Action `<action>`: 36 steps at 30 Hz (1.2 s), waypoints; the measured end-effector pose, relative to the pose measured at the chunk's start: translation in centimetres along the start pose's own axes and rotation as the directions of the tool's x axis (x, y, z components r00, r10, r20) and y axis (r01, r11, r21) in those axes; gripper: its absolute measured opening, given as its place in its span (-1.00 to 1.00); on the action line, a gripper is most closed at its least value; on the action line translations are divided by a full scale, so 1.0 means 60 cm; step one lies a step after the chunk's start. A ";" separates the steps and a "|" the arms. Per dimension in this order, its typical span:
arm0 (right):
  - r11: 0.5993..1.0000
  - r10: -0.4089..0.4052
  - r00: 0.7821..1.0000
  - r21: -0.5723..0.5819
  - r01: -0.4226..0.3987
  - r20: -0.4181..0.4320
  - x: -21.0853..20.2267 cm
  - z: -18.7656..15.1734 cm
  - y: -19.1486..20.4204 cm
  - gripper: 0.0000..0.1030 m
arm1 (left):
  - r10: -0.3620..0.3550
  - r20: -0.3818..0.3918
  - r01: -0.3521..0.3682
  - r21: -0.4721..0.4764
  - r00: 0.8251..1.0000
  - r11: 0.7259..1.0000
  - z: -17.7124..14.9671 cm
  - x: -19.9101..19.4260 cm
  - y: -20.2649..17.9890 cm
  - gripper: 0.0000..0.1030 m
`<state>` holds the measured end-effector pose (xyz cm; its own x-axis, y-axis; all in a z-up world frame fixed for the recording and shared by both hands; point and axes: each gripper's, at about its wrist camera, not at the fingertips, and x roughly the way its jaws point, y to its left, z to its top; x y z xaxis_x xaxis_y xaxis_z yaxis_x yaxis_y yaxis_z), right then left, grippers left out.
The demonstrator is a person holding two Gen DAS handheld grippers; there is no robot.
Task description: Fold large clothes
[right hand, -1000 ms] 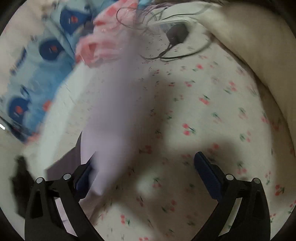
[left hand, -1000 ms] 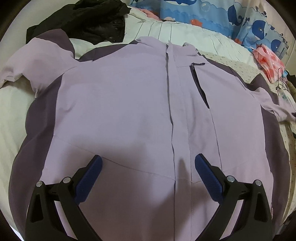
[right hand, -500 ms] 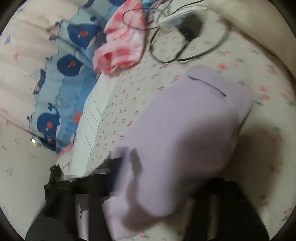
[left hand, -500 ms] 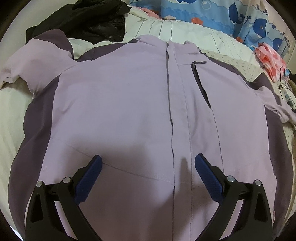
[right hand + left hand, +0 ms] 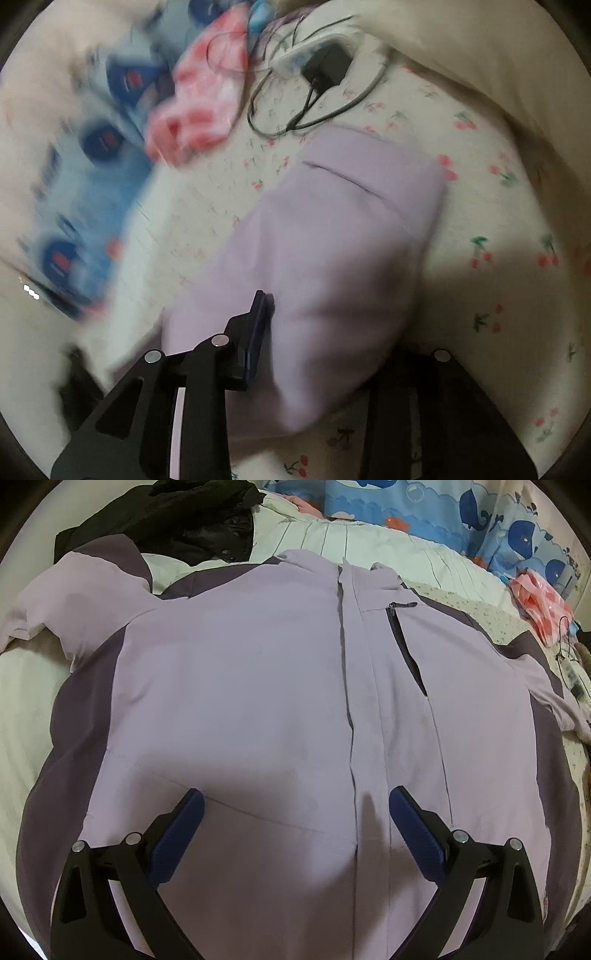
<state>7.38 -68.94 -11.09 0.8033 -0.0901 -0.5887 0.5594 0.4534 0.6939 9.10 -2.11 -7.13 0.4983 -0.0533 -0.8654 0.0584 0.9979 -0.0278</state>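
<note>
Left wrist view shows the large lilac jacket with darker purple side panels (image 5: 229, 701) spread front-up on the pale bed sheet (image 5: 22, 701), zip placket running up the middle and a dark chest pocket zip (image 5: 402, 638) to one side. The left gripper (image 5: 295, 812) hovers over the lower front with its blue-padded jaws wide apart, holding nothing. In the blurred right wrist view, the right gripper (image 5: 325, 350) has the lilac sleeve end (image 5: 332, 236) between its jaws above the cherry-print sheet (image 5: 498, 295); the jaws have just been opening, and only one pad shows, so I cannot tell whether they press the cloth. The fabric looks soft, light and a little slick, likely to sag and slide; taking it at the cuff, hem or shoulder seam should control it best.
</note>
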 end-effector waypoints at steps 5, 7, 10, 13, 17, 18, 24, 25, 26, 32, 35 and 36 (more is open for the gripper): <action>0.995 0.100 0.994 -0.016 -0.100 -0.036 0.008 0.015 0.042 0.06 | 0.014 -0.001 -0.014 -0.013 1.000 1.000 -0.002 -0.002 0.012 0.86; 0.995 0.099 0.995 -0.019 -0.099 -0.030 0.006 0.017 0.051 -0.71 | 0.022 0.004 -0.022 -0.019 1.000 1.000 -0.002 -0.004 0.015 0.86; 0.992 0.109 0.994 -0.058 -0.108 0.014 -0.019 0.020 0.081 -0.78 | 0.028 0.010 -0.027 -0.026 1.000 0.999 -0.004 -0.009 0.020 0.86; 0.988 0.114 0.992 -0.107 -0.108 0.054 -0.056 0.018 0.113 -0.79 | 0.041 0.016 -0.040 -0.031 0.999 0.999 -0.007 -0.015 0.029 0.86; 0.975 0.178 0.980 -0.149 -0.163 0.091 -0.111 0.018 0.178 -0.80 | 0.038 0.017 -0.037 -0.044 0.999 0.998 -0.011 -0.026 0.041 0.86; 0.969 0.192 0.977 -0.177 -0.173 0.096 -0.122 0.016 0.202 -0.80 | 0.033 0.020 -0.032 -0.044 0.999 0.999 -0.012 -0.031 0.044 0.86; 0.932 0.246 0.963 -0.298 -0.204 0.110 -0.172 -0.016 0.333 -0.80 | 0.022 0.054 -0.018 -0.065 0.998 0.998 -0.010 -0.058 0.060 0.86; 0.928 0.248 0.963 -0.310 -0.205 0.105 -0.175 -0.024 0.352 -0.80 | 0.019 0.061 -0.015 -0.072 0.998 0.997 -0.010 -0.063 0.064 0.86; 0.921 0.253 0.962 -0.328 -0.210 0.097 -0.179 -0.036 0.375 -0.80 | 0.017 0.066 -0.012 -0.076 0.998 0.997 -0.010 -0.068 0.067 0.86; 0.867 0.281 0.957 -0.446 -0.222 0.071 -0.202 -0.113 0.503 -0.81 | -0.002 0.092 0.011 -0.099 0.996 0.995 -0.013 -0.095 0.097 0.86; 0.835 0.302 0.952 -0.496 -0.238 0.051 -0.208 -0.157 0.562 -0.81 | -0.013 0.110 0.028 -0.130 0.994 0.991 -0.013 -0.110 0.122 0.86; 0.824 0.309 0.950 -0.511 -0.245 0.042 -0.210 -0.174 0.582 -0.81 | -0.015 0.115 0.031 -0.138 0.993 0.990 -0.013 -0.115 0.130 0.86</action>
<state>14.62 -42.73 16.23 0.9447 0.0173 -0.3276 0.1592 0.8490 0.5038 5.43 6.04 -1.79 0.5936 -0.0717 -0.8016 -0.0462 0.9913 -0.1229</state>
